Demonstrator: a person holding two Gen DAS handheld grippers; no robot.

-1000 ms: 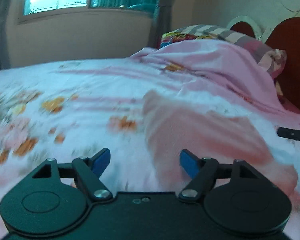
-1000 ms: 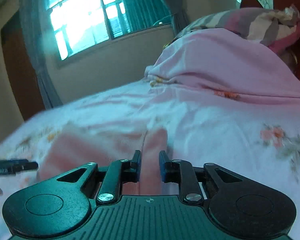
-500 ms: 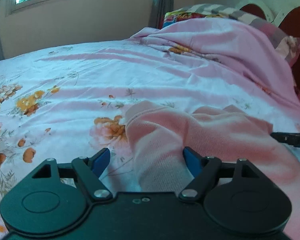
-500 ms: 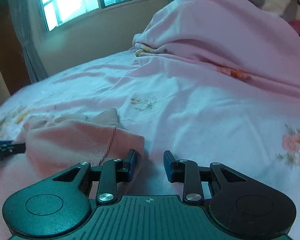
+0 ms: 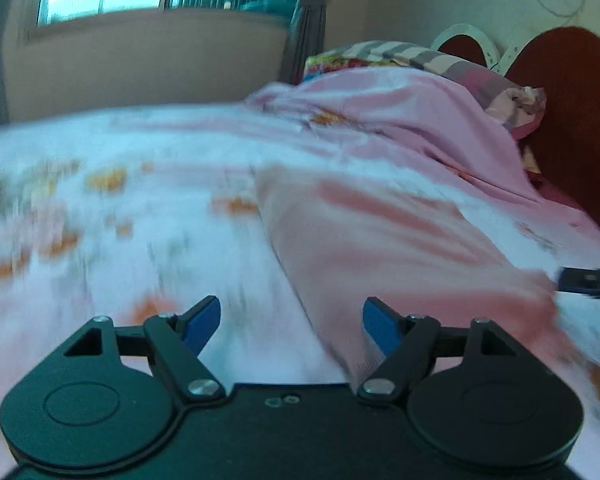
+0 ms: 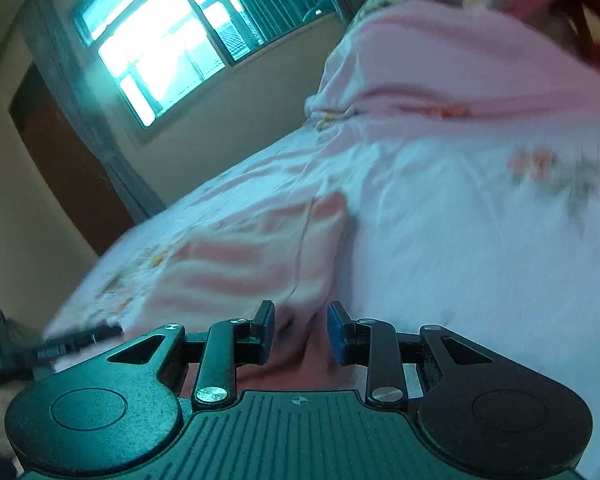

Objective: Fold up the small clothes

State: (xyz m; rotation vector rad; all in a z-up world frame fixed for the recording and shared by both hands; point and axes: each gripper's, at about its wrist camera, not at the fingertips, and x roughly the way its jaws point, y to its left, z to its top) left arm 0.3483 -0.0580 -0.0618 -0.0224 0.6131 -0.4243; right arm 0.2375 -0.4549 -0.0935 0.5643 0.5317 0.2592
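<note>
In my left camera the frame is smeared with blur. At far left the flowered bed sheet (image 5: 100, 208) fills the picture. My left tongs (image 5: 291, 324) sit at lower centre with the blue fingers (image 5: 202, 322) spread wide and nothing between them. The pink garment (image 5: 380, 240) lies flat on the bed from the centre of the frame to the lower right; its near edge runs under the right-hand finger, but I cannot tell whether that finger touches it. At the far right edge a dark tip of my right tongs (image 5: 588, 280) pokes in beside the cloth.

In my right camera the left tongs (image 6: 40, 350) show as a dark blur at lower left. The garment (image 6: 252, 264) spreads across the centre left, and its near corner bunches into the gap of my right tongs (image 6: 300, 334) at lower centre. The fingers there stand partly apart, not pinching the cloth. The bed sheet (image 6: 480, 240) fills the right side.

I judge I am between folds, with the piece laid out and both tongs free. Next I need each pair to close on a near corner of the cloth, then carry that edge over evenly.
</note>
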